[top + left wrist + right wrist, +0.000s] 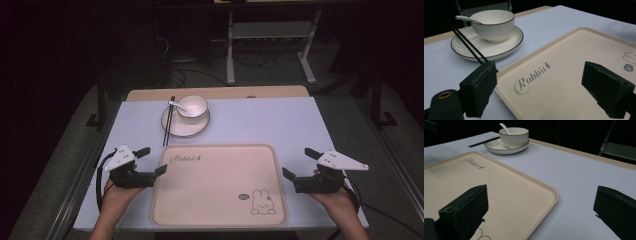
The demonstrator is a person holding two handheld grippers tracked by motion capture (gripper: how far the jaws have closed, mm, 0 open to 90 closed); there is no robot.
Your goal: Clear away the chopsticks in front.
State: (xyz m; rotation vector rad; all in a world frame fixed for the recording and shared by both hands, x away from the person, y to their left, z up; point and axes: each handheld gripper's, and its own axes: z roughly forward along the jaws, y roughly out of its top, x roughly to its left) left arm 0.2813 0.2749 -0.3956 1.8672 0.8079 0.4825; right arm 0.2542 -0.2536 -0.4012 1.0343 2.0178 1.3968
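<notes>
Clearly nothing has been lifted yet: the beige tray [220, 182] lies flat and bare in the lower middle of the high view, with a rabbit drawing at its lower right and a script word at its upper left. Each hand-held gripper flanks it: the left hand-held gripper [149, 162] sits at the tray's left edge with jaws spread wide on nothing, and the right hand-held gripper [298, 164] at the right edge is equally wide open and empty. Above the tray, in the upper middle of the frame, a white bowl [192, 106] with a spoon [176, 104] stands on a plate [185, 127], black chopsticks [168, 122] resting across the plate's left rim. By the look of it, everything on the desk [280, 122] is left to do.
</notes>
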